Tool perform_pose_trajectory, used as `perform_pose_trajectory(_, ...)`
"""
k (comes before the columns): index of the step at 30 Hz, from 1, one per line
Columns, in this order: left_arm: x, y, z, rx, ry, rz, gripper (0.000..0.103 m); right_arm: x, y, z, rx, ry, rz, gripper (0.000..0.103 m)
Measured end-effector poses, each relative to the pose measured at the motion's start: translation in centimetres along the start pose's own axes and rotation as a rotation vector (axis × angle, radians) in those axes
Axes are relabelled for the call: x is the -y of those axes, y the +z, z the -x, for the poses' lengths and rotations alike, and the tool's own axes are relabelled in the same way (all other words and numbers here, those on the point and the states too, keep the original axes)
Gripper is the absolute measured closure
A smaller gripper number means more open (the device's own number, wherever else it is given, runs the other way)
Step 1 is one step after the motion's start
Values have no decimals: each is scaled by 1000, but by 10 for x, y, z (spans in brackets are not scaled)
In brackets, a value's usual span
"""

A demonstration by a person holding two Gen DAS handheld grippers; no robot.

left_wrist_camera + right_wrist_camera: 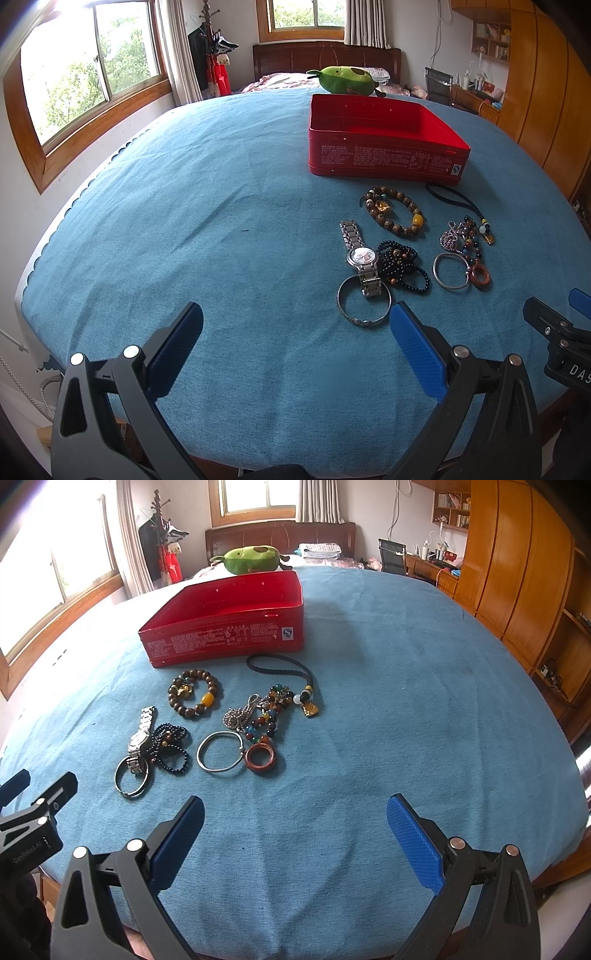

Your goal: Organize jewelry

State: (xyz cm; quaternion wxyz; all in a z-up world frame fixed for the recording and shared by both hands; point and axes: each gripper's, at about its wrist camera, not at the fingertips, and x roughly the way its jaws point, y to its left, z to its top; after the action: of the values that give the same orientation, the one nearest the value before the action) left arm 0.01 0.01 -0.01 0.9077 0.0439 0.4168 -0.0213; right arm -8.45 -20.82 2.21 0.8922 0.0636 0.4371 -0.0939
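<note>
An open, empty red tin box (384,155) (225,638) stands on the blue tablecloth (221,221). In front of it lie a brown bead bracelet (395,216) (194,698), a silver watch (364,258) (139,740), a black bead strand (404,266) (170,747), two silver bangles (364,302) (219,753), a red-brown ring (259,762), a multicoloured bead string (267,716) and a black cord with a gold pendant (308,701). My left gripper (295,332) is open and empty, low over the cloth left of the jewelry. My right gripper (295,823) is open and empty, near the front edge to the jewelry's right.
A green plush toy (345,79) (251,559) lies behind the box. Beyond the table are a bed, windows at left, a coat rack, a desk with a chair and wooden wardrobes (517,572) at right.
</note>
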Motion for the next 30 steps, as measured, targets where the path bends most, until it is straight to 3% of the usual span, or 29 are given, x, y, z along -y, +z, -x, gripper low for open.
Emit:
perform_pose_trajectory(21,0,0,-1,-5,2,1,3,-3,-2,-6,-9,11,-4,4)
perform_pose_trajectory(30,-5,3,-10,-35,12,5,3,10,17,-12,10,22,-4,4)
